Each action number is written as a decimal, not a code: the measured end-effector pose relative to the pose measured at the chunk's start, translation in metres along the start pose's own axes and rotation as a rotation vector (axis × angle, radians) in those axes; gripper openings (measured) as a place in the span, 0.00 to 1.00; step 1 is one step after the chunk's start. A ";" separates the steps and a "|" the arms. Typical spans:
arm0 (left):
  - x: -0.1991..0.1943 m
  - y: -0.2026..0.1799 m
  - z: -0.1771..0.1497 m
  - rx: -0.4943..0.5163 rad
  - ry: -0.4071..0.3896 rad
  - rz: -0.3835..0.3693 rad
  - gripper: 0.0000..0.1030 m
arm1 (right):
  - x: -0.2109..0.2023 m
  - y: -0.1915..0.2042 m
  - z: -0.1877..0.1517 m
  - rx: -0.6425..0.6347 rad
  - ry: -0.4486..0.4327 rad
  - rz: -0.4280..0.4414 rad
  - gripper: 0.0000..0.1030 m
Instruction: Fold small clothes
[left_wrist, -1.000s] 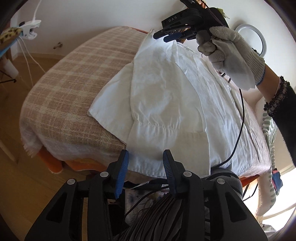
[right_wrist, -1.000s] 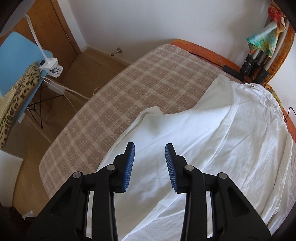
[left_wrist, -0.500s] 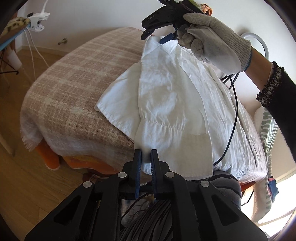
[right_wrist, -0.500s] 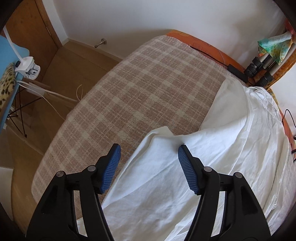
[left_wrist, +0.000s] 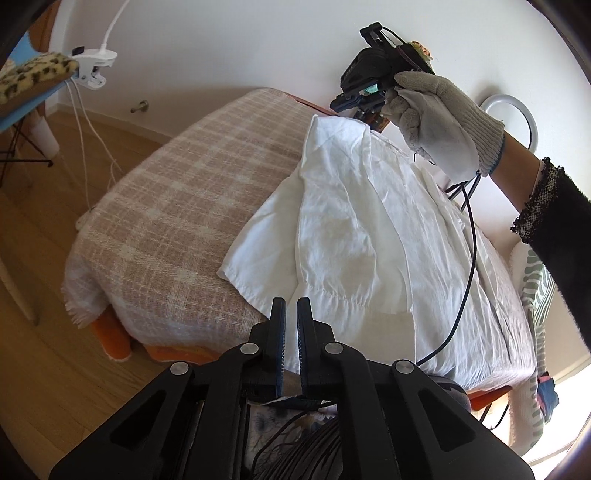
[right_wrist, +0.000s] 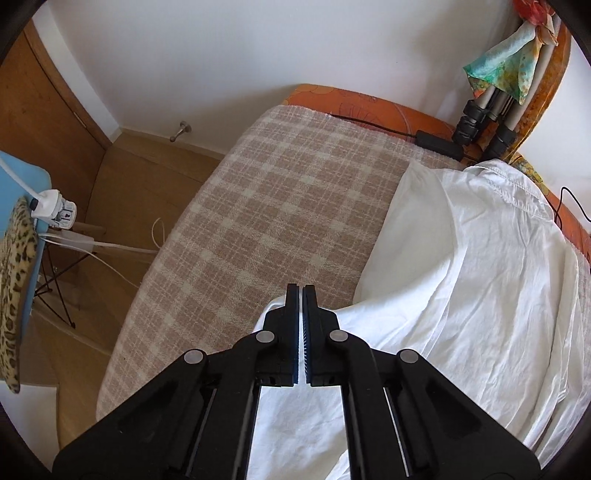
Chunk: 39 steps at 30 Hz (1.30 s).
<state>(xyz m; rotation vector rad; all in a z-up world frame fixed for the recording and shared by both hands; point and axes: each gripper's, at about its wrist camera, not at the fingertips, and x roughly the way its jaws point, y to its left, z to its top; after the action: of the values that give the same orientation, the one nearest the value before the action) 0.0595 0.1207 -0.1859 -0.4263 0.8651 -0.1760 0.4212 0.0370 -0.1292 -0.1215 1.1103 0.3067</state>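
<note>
The white shirt (left_wrist: 354, 236) lies spread on the plaid blanket (left_wrist: 177, 221) of the bed, near its right side. Left gripper (left_wrist: 291, 306) is closed at the shirt's near hem; a strip of white cloth shows between its 2 pads. Right gripper (right_wrist: 300, 291) just snapped closed over a cloth edge; grip on it I cannot tell. Gloved hand (left_wrist: 436, 122) holds it.

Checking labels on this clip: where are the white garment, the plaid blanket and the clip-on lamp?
white garment (left_wrist: 369, 236), left wrist view, middle of the folded cloth.
plaid blanket (right_wrist: 266, 221), right wrist view, bare checked area left of the garment.
clip-on lamp (left_wrist: 94, 66), left wrist view, its white clamp.
</note>
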 end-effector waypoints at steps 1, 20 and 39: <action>0.002 0.001 0.003 -0.007 0.005 0.001 0.08 | -0.001 -0.001 -0.001 -0.001 -0.004 -0.011 0.02; 0.023 -0.033 -0.004 0.171 0.015 0.048 0.05 | 0.046 0.045 -0.032 -0.194 0.085 -0.111 0.45; -0.006 0.001 0.020 0.113 -0.053 0.171 0.14 | -0.002 -0.042 -0.028 0.004 -0.017 -0.033 0.48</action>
<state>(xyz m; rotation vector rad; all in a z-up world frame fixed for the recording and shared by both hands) 0.0707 0.1294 -0.1710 -0.2493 0.8311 -0.0557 0.4094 -0.0096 -0.1423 -0.1331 1.0911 0.2752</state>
